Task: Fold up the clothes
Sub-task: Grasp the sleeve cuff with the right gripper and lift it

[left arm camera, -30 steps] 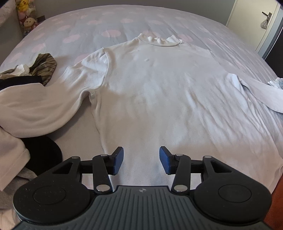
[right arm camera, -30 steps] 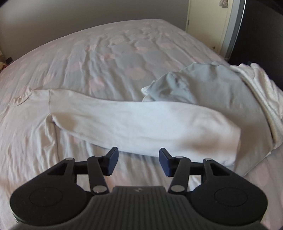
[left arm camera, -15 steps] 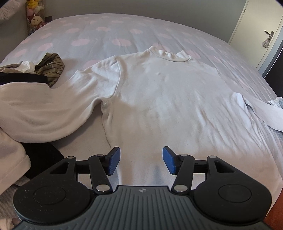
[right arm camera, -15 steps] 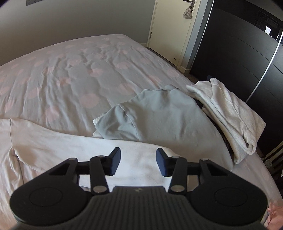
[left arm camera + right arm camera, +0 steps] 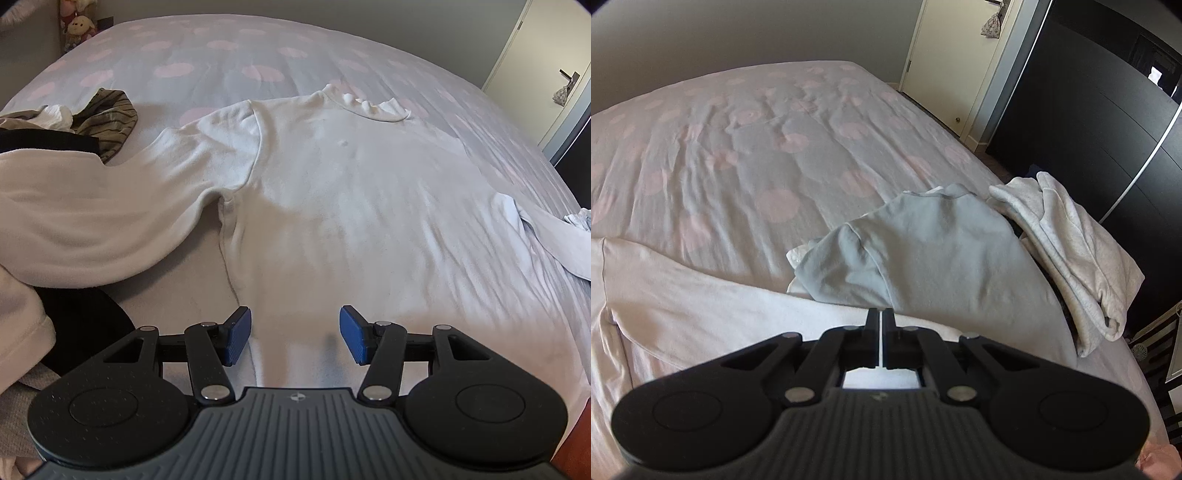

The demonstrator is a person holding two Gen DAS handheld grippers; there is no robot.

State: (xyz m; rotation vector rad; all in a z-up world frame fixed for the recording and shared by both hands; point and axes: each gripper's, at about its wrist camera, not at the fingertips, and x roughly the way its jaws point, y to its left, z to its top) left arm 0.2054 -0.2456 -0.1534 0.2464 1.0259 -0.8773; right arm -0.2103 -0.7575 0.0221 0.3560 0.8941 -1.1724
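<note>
A white long-sleeved shirt (image 5: 351,192) lies spread flat on the bed, collar at the far end. Its one sleeve (image 5: 110,206) runs out to the left over other clothes. My left gripper (image 5: 295,334) hovers open just above the shirt's lower body, near its left side seam, with nothing between the blue pads (image 5: 236,336). The shirt's other sleeve (image 5: 720,295) lies across the bed in the right wrist view. My right gripper (image 5: 881,317) is shut at the end of that sleeve, and a thin strip of white cloth shows between the closed fingers.
A grey garment (image 5: 942,251) and a folded pale grey one (image 5: 1071,251) lie by the bed's right edge. Striped (image 5: 107,118) and black (image 5: 81,317) clothes pile up at the left. A dark wardrobe (image 5: 1089,110) and a door (image 5: 953,74) stand beyond the dotted bedspread (image 5: 221,55).
My right gripper swung right along the sleeve toward its end and its jaws closed. My left gripper edged toward the shirt's left seam and its jaws widened a little.
</note>
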